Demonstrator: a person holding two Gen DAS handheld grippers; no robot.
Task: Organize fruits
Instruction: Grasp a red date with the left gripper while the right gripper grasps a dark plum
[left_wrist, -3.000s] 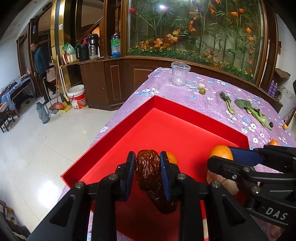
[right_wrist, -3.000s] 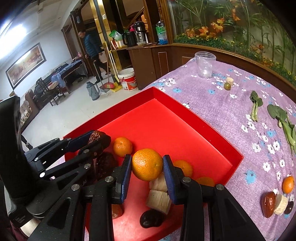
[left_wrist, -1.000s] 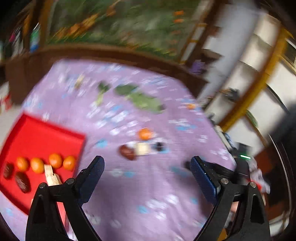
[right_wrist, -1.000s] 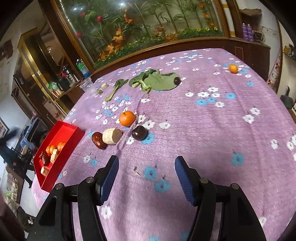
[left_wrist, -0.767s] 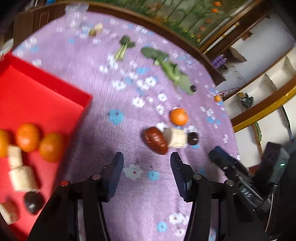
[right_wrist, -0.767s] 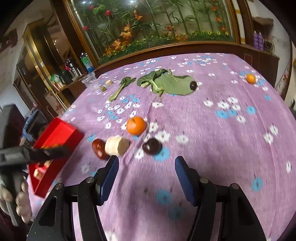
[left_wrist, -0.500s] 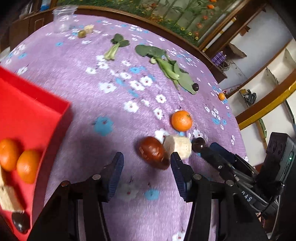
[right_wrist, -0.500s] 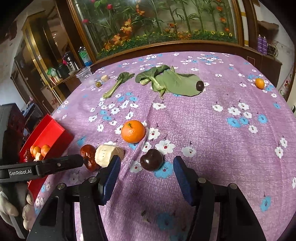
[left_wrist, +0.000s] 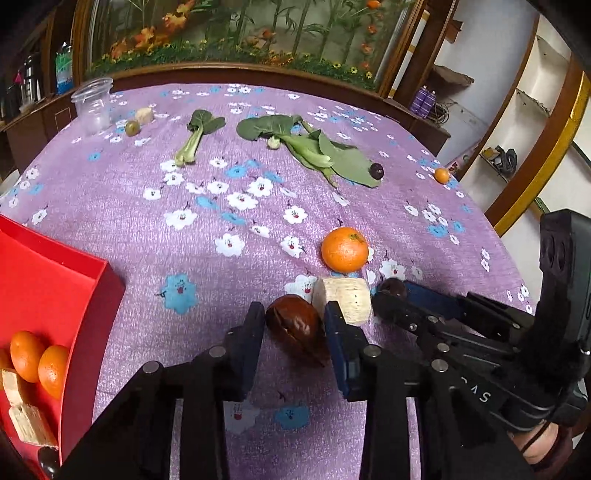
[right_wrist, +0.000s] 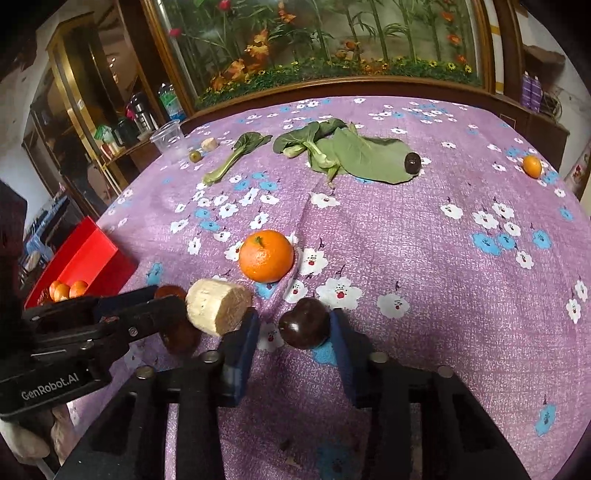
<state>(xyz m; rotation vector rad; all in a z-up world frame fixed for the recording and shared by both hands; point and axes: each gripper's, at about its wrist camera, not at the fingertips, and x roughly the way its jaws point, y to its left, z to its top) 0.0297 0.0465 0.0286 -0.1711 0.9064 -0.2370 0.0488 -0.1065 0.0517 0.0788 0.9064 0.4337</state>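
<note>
My left gripper (left_wrist: 294, 314) is down on the purple flowered cloth, its jaws closing, and both pads press the brown date (left_wrist: 295, 328). A pale cut chunk (left_wrist: 343, 301) lies just right of the date, with an orange (left_wrist: 344, 249) behind it. My right gripper (right_wrist: 295, 321) straddles a dark round fruit (right_wrist: 304, 328). Its jaws are closing too; the right pad touches the fruit and a gap shows at the left pad. The red tray (left_wrist: 55, 280) at the left holds oranges and pale chunks. Seen from the right wrist, the left gripper (right_wrist: 170, 306) lies beside the chunk (right_wrist: 218, 306).
Leafy greens (left_wrist: 314, 147) and a bok choy stalk (left_wrist: 195, 136) lie at the back of the table. A small dark fruit (left_wrist: 376, 170) sits on a leaf, and a small orange (left_wrist: 441, 175) is near the right edge. A clear plastic cup (left_wrist: 94, 107) stands back left.
Both grippers left the red tray, swung over to the fruit cluster and came down. The left jaws narrowed from wide open onto the date. The right jaws narrowed around the dark fruit.
</note>
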